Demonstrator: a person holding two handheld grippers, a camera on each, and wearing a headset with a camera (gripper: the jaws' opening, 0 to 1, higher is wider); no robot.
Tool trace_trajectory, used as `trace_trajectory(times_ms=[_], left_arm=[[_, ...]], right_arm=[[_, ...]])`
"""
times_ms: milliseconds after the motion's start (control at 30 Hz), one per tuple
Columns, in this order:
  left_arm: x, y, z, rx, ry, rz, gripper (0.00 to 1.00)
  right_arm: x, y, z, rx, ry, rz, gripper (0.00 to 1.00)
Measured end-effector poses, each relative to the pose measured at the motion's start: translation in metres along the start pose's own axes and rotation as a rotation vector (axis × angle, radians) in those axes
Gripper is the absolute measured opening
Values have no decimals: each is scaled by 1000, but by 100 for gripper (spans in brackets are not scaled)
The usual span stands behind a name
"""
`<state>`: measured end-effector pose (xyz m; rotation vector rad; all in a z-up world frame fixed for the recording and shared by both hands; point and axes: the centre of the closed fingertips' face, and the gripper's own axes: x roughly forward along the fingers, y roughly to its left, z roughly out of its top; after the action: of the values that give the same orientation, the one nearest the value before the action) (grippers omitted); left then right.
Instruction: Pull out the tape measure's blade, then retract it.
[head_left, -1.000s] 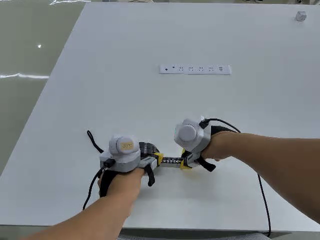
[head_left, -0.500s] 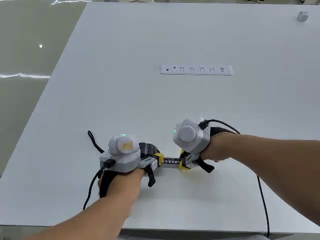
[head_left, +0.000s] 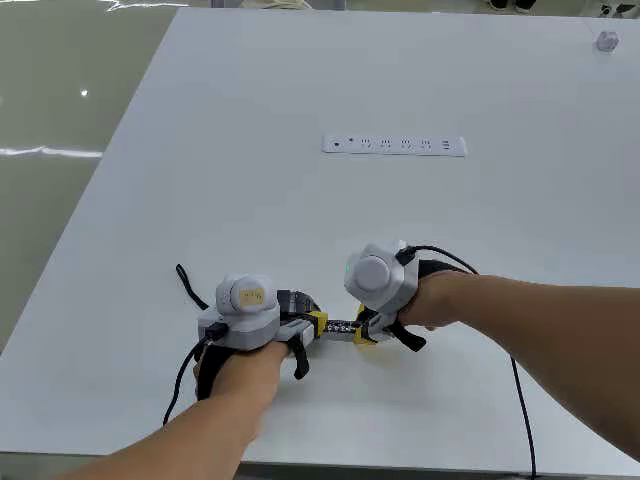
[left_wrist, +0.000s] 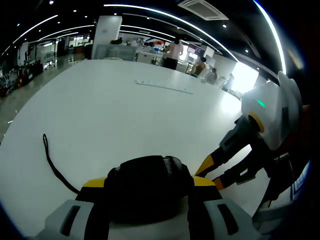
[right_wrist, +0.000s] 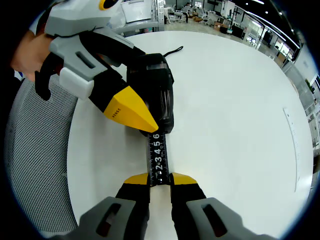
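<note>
White workbench (head_left: 300, 90), left gripper (left_wrist: 150, 184) clamping tape measure (right_wrist: 157, 92), right gripper (right_wrist: 160, 179) pinching short blade (right_wrist: 157, 150), tip hidden

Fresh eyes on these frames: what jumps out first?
The two grippers meet near the front edge of the white table. The left gripper is clamped around the black tape measure, and the right gripper pinches the blade, with just a short numbered stretch drawn out. Farther back, a white power strip lies mid-table.
</note>
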<state>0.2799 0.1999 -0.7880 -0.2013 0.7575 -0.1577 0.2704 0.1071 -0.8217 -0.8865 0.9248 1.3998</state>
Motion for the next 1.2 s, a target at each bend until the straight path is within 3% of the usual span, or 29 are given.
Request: trace_trajectory(times_ms=[1200], left_arm=[[2,-1,-1,11,-2,6,59]], right_arm=[[5,2,16,-9,-32,4,15]])
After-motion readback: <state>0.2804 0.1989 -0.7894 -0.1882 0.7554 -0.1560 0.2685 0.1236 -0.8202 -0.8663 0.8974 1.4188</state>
